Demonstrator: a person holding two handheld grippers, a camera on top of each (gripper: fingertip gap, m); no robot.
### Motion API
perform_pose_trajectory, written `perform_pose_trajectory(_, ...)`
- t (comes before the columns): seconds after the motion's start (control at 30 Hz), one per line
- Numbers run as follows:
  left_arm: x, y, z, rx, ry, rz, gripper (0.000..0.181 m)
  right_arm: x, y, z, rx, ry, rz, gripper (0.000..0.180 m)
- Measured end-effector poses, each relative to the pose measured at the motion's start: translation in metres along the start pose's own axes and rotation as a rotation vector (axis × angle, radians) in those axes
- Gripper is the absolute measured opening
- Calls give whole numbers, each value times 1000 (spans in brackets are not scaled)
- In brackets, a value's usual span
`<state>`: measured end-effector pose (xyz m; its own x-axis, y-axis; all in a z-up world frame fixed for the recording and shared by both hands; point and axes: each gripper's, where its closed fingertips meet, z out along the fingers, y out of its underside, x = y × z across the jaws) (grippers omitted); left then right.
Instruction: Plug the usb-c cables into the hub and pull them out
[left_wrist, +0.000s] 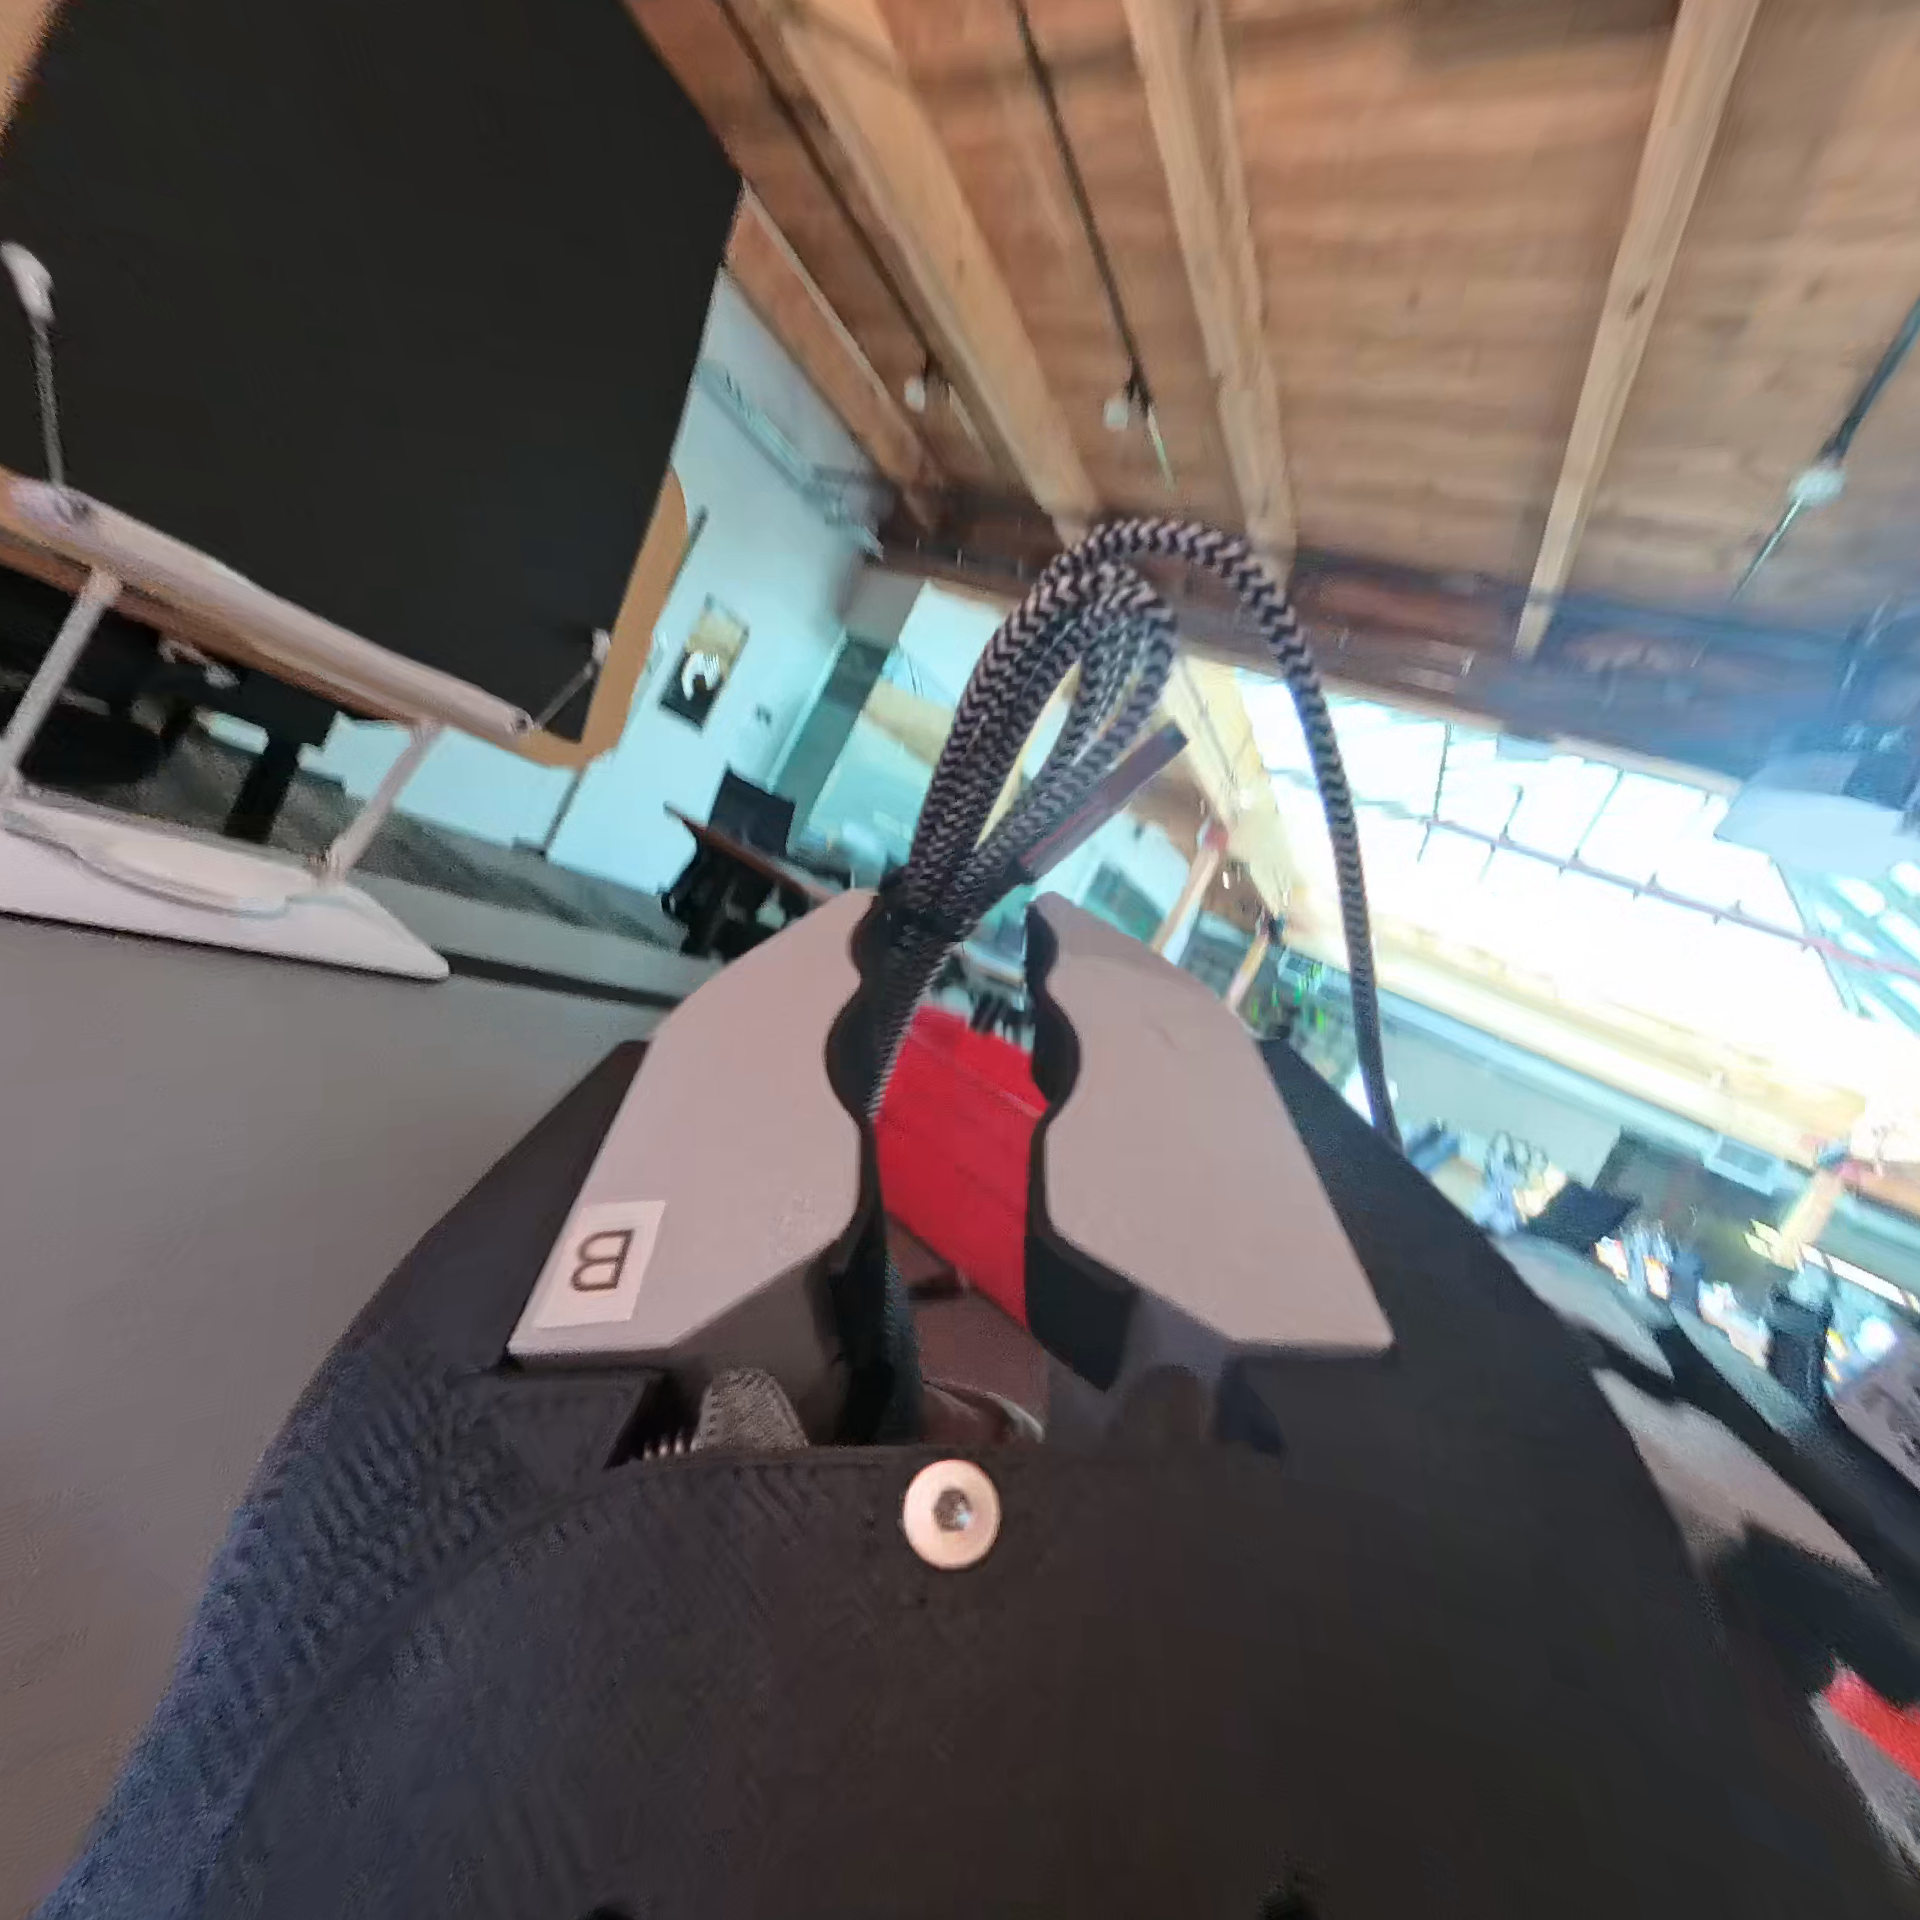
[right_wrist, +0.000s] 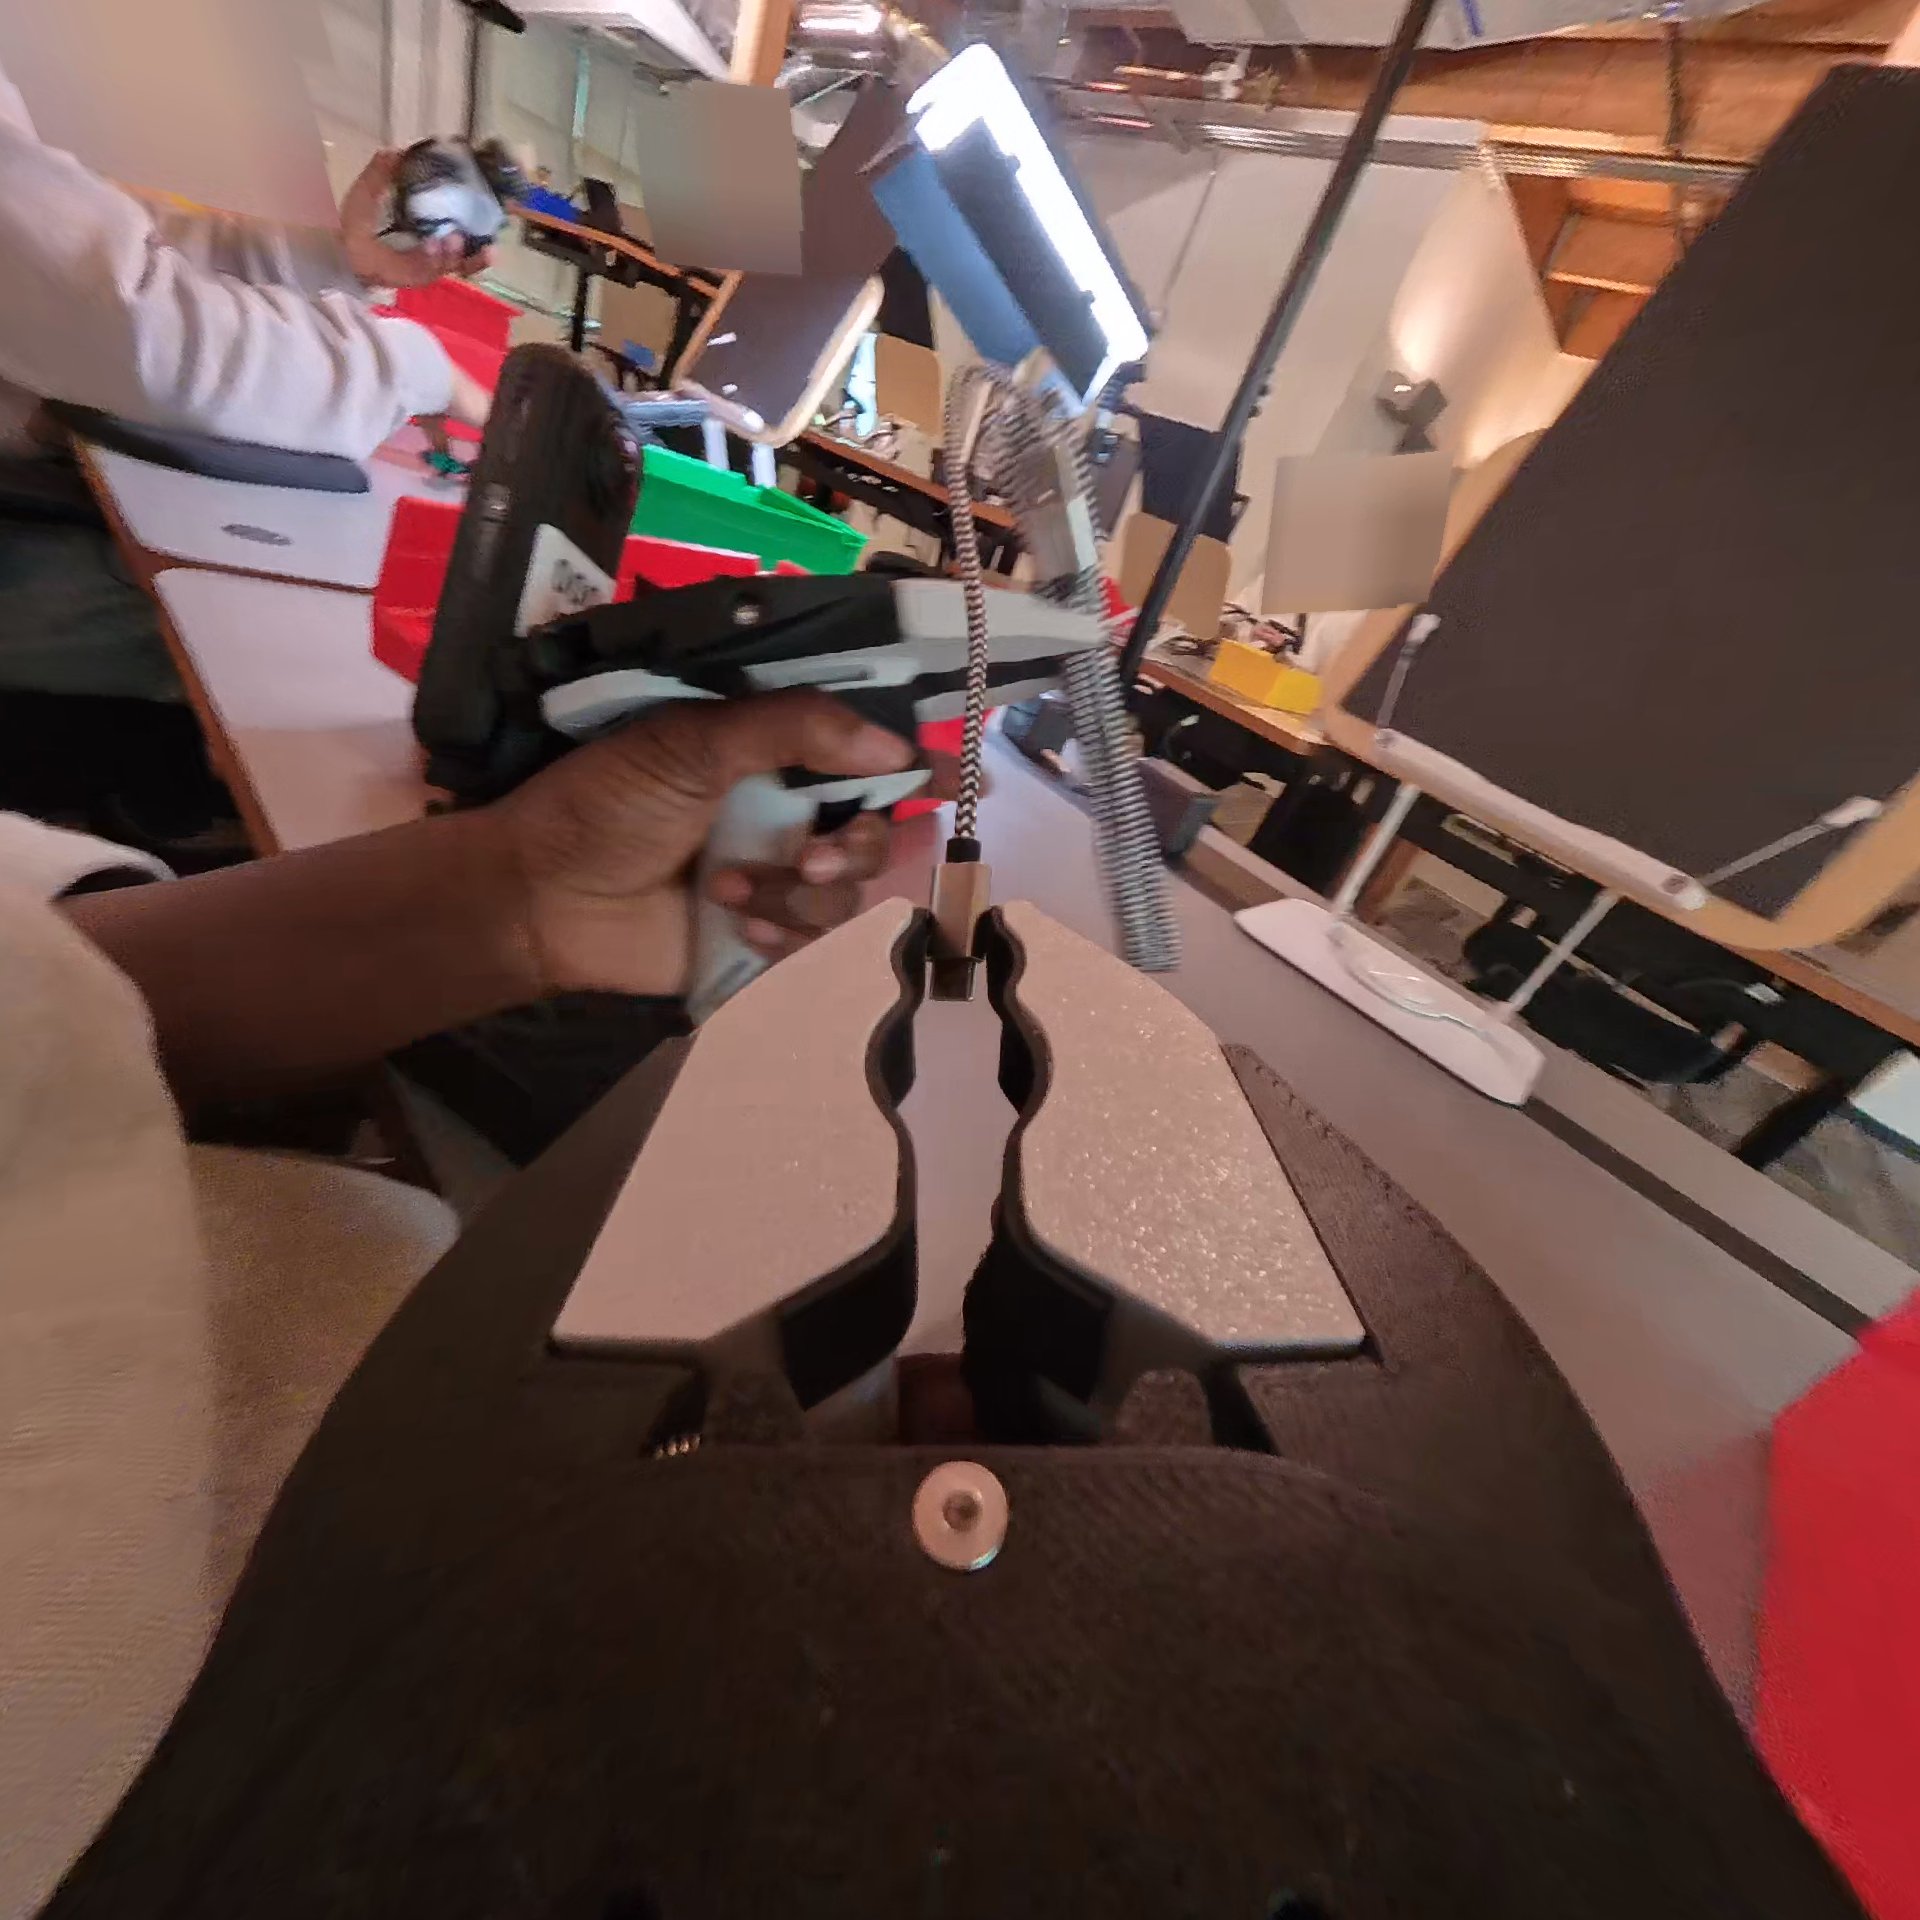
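Seen from the right wrist camera, with the metal usb-c plug (right_wrist: 954, 940) taken as the landmark. Far left of the plug and higher: a white-sleeved arm (right_wrist: 208, 312) of another person, over red plastic bins (right_wrist: 457, 312). Left of the plug, closer: a person's hand (right_wrist: 665, 862) around the handle of the left gripper (right_wrist: 1081, 639), held above the dark grey table (right_wrist: 1403, 1122). Across that gripper's grey fingers (right_wrist: 997, 613): a black-and-white braided cable (right_wrist: 971, 665), hanging straight down to the plug. At the plug itself: the right gripper (right_wrist: 954, 951), closed on it at the very tips. Just right of the plug: a second, blurred braided cable (right_wrist: 1117, 790) dangling free. Far right: a white lamp base (right_wrist: 1392, 997) on the table. From the left wrist camera: left gripper (left_wrist: 951, 914) half open, a bundle of braided cables (left_wrist: 1049, 727) rising from between the fingers against the left one; cannot tell whether really clamped. Hub not visible in either view.
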<state>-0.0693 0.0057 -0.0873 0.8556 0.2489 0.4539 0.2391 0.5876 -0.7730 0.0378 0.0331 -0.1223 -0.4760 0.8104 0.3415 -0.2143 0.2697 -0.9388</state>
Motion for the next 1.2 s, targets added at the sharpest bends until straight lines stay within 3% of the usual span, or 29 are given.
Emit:
perform_pose_trajectory(0.13,-7,-9,3,-102,-10,38,47,40,1,-14,15,13,119,10)
perform_pose_trajectory(0.27,-17,-51,-11,-21,-117,405,62,44,14,-16,9,-112,321,9)
perform_pose_trajectory(0.33,10,-44,-14,-112,43,633,65,38,19,-16,-12,-192,378,9)
perform_pose_trajectory(0.43,61,15,-33,-380,441,811,64,27,28,-16,-69,-288,402,9)
perform_pose_trajectory(0.57,84,75,-51,-531,623,1124,54,10,28,-18,-101,-397,423,9)
perform_pose_trajectory(0.73,79,99,-55,-674,615,1135,22,-5,31,-22,-146,-458,359,9)
perform_pose_trajectory(0.87,83,102,-65,-727,647,1171,27,-13,36,-21,-178,-487,341,8)
perform_pose_trajectory(1.0,100,93,-68,-661,693,1126,34,-18,43,-19,-204,-508,348,8)
perform_pose_trajectory(1.07,89,96,-58,-626,632,1182,34,-17,41,-18,-194,-512,426,8)
perform_pose_trajectory(1.2,80,99,-42,-497,536,1310,21,-3,32,-13,-139,-528,771,6)
